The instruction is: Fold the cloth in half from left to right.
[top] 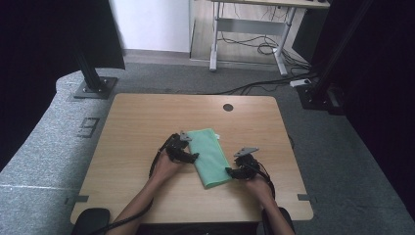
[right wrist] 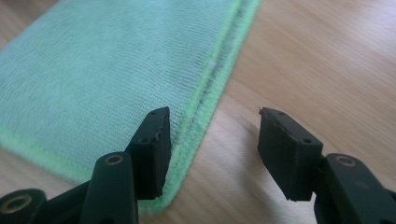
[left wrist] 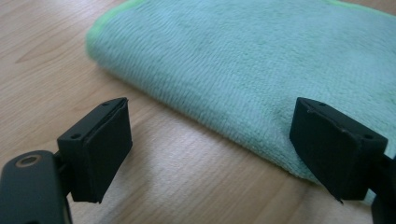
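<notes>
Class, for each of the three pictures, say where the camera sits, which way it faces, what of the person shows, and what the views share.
High view: above the person's side, looking forward and down at the table; both forearms, left claw and right claw show.
Left gripper view: on the left claw, facing the green cloth's folded edge; jaws apart.
Right gripper view: on the right claw, facing the cloth's stitched edge; jaws apart.
Shared: the cloth on the wooden tabletop.

A folded green cloth (top: 210, 156) lies near the middle of my wooden counter (top: 147, 122), its long side running from 11 to 5 o'clock. My left tool (top: 188, 155) sits against its 9 o'clock edge, and my right tool (top: 232, 171) touches its 4 o'clock corner. Both forearms enter from 6 o'clock.
</notes>
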`<action>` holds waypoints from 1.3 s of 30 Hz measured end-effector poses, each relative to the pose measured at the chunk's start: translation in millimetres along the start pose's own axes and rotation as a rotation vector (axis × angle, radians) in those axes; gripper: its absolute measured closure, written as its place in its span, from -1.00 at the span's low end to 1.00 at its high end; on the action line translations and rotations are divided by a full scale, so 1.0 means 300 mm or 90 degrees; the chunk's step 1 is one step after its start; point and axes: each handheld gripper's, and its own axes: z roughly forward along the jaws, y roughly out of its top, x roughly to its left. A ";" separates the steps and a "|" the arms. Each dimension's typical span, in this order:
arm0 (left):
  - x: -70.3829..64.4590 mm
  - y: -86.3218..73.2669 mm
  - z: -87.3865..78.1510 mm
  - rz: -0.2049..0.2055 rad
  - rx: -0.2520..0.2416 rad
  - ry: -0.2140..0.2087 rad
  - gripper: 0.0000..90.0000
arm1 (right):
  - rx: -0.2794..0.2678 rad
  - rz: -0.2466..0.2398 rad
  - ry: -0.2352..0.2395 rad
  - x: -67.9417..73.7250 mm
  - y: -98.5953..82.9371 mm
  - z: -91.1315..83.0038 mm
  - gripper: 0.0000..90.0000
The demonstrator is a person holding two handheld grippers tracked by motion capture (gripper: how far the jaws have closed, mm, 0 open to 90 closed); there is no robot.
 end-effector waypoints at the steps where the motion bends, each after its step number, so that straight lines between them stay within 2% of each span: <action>1: 0.005 -0.001 0.000 -0.002 0.000 0.001 -0.71 | -0.001 -0.002 0.004 0.007 0.001 0.001 -0.04; 10: 0.051 -0.005 -0.004 -0.016 0.001 0.016 -0.72 | -0.007 -0.031 0.038 0.094 0.022 0.024 -0.06; 14: 0.042 -0.010 -0.018 -0.014 -0.008 0.012 -0.69 | -0.009 -0.037 0.040 0.114 0.030 0.032 -0.10; 17: 0.028 -0.013 -0.034 -0.001 -0.011 0.005 -0.69 | -0.010 -0.043 0.030 0.117 0.032 0.030 -0.14; 20: 0.019 -0.015 -0.054 0.006 -0.021 0.002 -0.69 | -0.027 -0.037 0.032 0.109 0.048 0.023 -0.07; 25: 0.014 -0.017 -0.077 0.004 -0.028 -0.009 -0.58 | -0.053 -0.029 0.022 0.076 0.105 0.029 0.25; 29: 0.010 -0.026 -0.086 0.009 -0.026 -0.018 -0.42 | -0.044 -0.019 0.023 0.050 0.153 0.073 0.46; 34: 0.005 -0.044 -0.084 0.014 -0.023 -0.035 -0.19 | -0.035 0.003 0.027 0.017 0.189 0.127 0.51; 36: 0.002 -0.048 -0.076 0.015 -0.016 -0.032 -0.18 | -0.023 0.009 0.020 0.009 0.196 0.142 0.53; 39: 0.000 -0.053 -0.063 0.007 -0.015 -0.034 -0.18 | -0.013 0.025 0.035 -0.002 0.193 0.162 0.62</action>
